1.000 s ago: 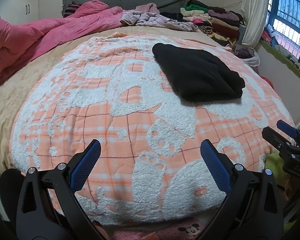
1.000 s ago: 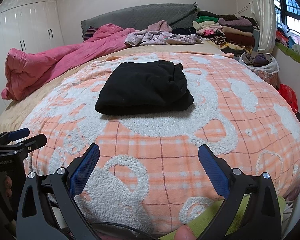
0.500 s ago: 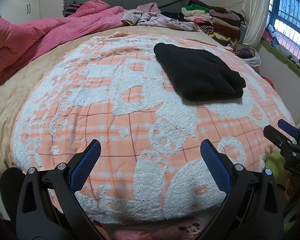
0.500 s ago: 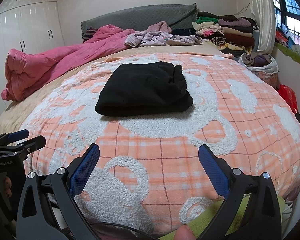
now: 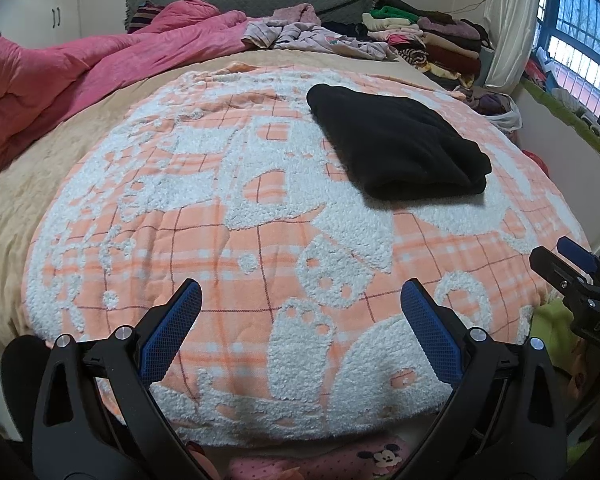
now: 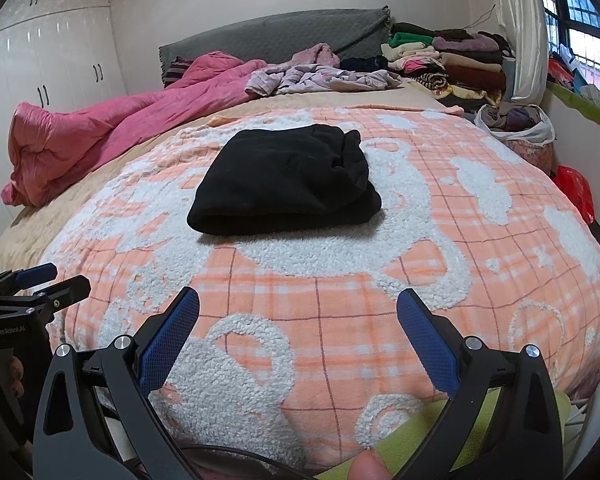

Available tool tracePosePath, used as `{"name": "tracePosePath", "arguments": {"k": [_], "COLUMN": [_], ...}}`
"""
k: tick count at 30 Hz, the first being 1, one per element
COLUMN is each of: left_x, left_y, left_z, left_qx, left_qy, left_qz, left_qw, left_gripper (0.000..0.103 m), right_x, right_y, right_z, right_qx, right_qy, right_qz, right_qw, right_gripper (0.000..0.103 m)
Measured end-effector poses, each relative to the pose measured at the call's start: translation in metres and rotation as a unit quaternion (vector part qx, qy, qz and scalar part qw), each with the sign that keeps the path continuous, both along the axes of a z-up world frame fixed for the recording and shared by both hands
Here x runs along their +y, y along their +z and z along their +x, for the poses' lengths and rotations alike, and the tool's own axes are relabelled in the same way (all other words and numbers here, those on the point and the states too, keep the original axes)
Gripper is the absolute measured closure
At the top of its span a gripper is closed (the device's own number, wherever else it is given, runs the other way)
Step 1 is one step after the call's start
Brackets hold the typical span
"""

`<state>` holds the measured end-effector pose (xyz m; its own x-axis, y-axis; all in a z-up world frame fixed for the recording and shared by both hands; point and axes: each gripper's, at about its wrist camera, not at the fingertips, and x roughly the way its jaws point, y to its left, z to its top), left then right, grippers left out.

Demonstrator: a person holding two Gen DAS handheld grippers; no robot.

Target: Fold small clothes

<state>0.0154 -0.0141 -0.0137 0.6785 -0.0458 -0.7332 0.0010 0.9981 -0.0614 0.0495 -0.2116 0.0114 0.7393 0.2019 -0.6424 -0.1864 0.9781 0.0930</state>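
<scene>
Left tool and right tool both gape, holding nothing.

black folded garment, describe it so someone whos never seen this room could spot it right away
Start at the bed, covered by an orange and white plaid blanket. The black folded garment lies alone on it, apart from both open grippers. Unlike the loose pink quilt and the colourful clothes stack near the headboard, it is plain black.

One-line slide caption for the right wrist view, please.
Open right tool hovers empty over the orange plaid blanket, facing a folded black garment.
</scene>
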Motion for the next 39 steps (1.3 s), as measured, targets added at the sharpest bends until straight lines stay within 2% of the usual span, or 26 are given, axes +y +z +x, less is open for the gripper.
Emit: {"name": "tracePosePath", "arguments": {"k": [27,31,34,36,39], "left_x": [0.002,0.011,0.037,0.065,0.120], "left_y": [0.000,-0.003,-0.010,-0.010,-0.002], "left_z": [0.002,0.007,0.017,0.024,0.035], "left_qx": [0.017,0.026,0.045,0.042,0.028], "left_qy": [0.003,0.011,0.050,0.087,0.144], "left_qz": [0.018,0.030,0.040,0.046,0.037], "left_qw": [0.9997,0.9991,0.9969,0.9943,0.9885], "left_gripper": [0.010,0.010,0.010,0.010,0.010], "right_x": [-0.009,-0.036,-0.076,-0.108,-0.178], "right_y": [0.001,0.004,0.006,0.008,0.015], "right_z": [0.000,0.001,-0.002,-0.008,-0.031], "right_qx": [0.004,0.007,0.014,0.011,-0.008], "right_qy": [-0.030,-0.090,-0.155,-0.206,-0.300], "right_qz": [-0.002,0.005,0.036,0.047,0.046], "right_qw": [1.000,0.996,0.987,0.977,0.953], "right_gripper": [0.005,0.005,0.005,0.005,0.005]}}
